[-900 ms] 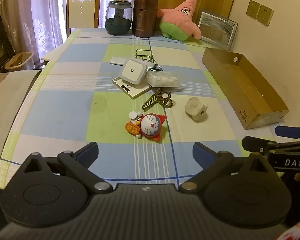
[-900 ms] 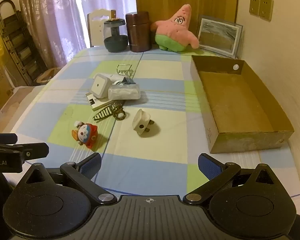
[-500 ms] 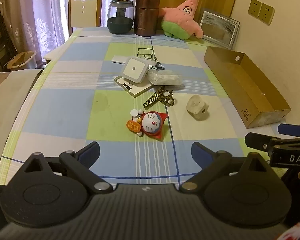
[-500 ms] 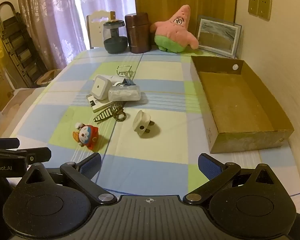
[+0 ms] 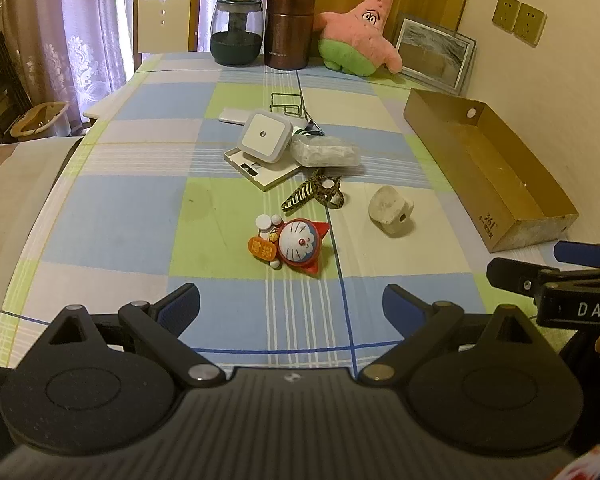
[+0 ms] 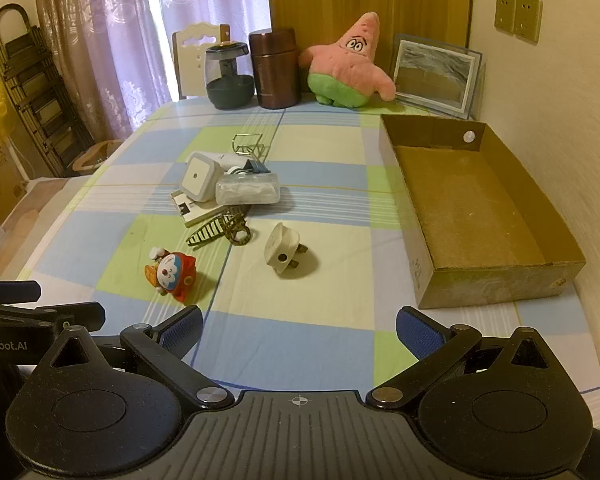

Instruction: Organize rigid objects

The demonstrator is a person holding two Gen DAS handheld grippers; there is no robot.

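Right wrist view only: plug pins on white plug (image 6: pixel 283 255), cardboard box (image 6: pixel 472 204) floor bare. Left gripper (image 5: pixel 291 304) and right gripper (image 6: pixel 299 326) both apart, nothing held, above table (image 5: pixel 112 216) near edge. Doraemon toy (image 5: pixel 296 245) nearest, hair clip (image 5: pixel 313 193) behind it.

Room dim and warm-toned. Daylight enters through the sheer lilac curtains (image 6: pixel 172 20) at far left, slightly overexposed. Soft shadows fall to the near right of items on the checked blue-green tablecloth (image 5: pixel 140 208). Focus sharp throughout; strong fisheye bending and dark vignette at corners.
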